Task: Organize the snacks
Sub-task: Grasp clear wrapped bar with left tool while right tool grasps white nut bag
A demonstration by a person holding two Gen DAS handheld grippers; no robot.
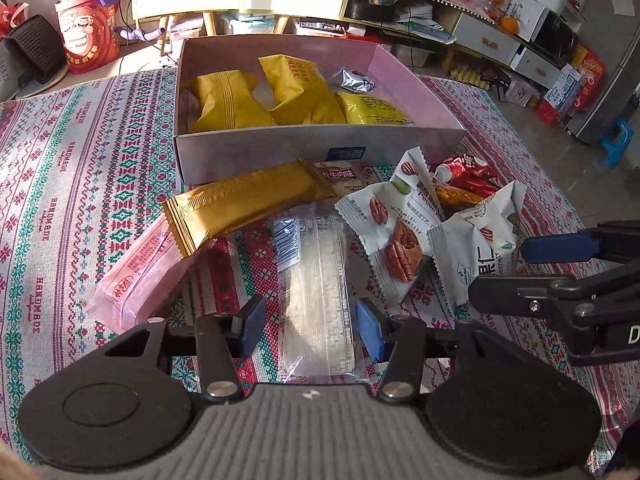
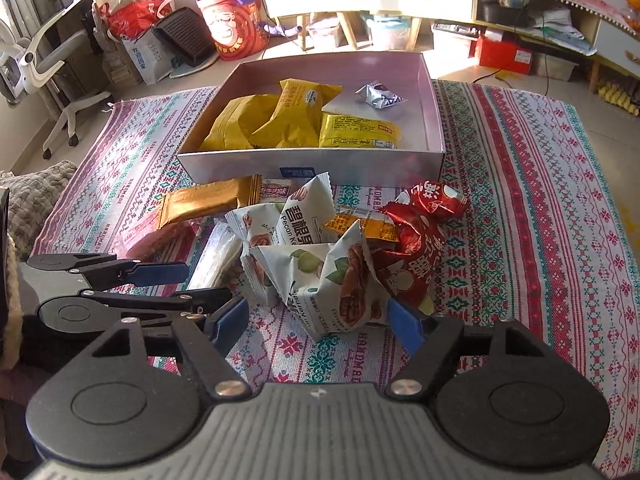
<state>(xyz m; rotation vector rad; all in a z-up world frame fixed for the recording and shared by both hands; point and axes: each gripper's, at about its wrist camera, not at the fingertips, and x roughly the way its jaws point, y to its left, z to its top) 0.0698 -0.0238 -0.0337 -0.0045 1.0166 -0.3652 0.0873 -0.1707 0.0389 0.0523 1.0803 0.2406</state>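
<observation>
Both tongs are spread wide and holding nothing. Left tongs [image 1: 306,326] sit low over the counter with their blue pads [image 1: 252,322] on either side of a clear plastic sleeve of crackers [image 1: 320,280], but I can't tell whether the pads actually touch it. Right tongs [image 2: 316,320] are parked just in front of a crumpled white pecan snack packet [image 2: 340,284], blue tips flanking it without pinching. That packet is part of a loose pile on the striped woven tablecloth [image 2: 540,200] covering the counter: more white pecan packets [image 1: 394,236] bunched together, a shiny red crinkled wrapper [image 2: 424,236] just to their right, a small orange packet [image 2: 360,226] wedged between the red one and the white ones, a long gold foil bar wrapper [image 1: 244,204] lying at an angle with one end over a translucent pink wrapped snack [image 1: 144,272], and a brownish beef-flavour packet [image 1: 340,178] tucked against the box. Behind the pile sits the open shallow cardboard box with a pink inside [image 1: 396,64], long side facing the tongs. Inside it are three yellow snack pouches [image 1: 228,100] crowded toward the left and middle, plus one little crumpled silver wrapper [image 2: 380,96] on its own near the back right. From the right wrist view, the left tongs poke in from the left edge, well apart from the right ones.
</observation>
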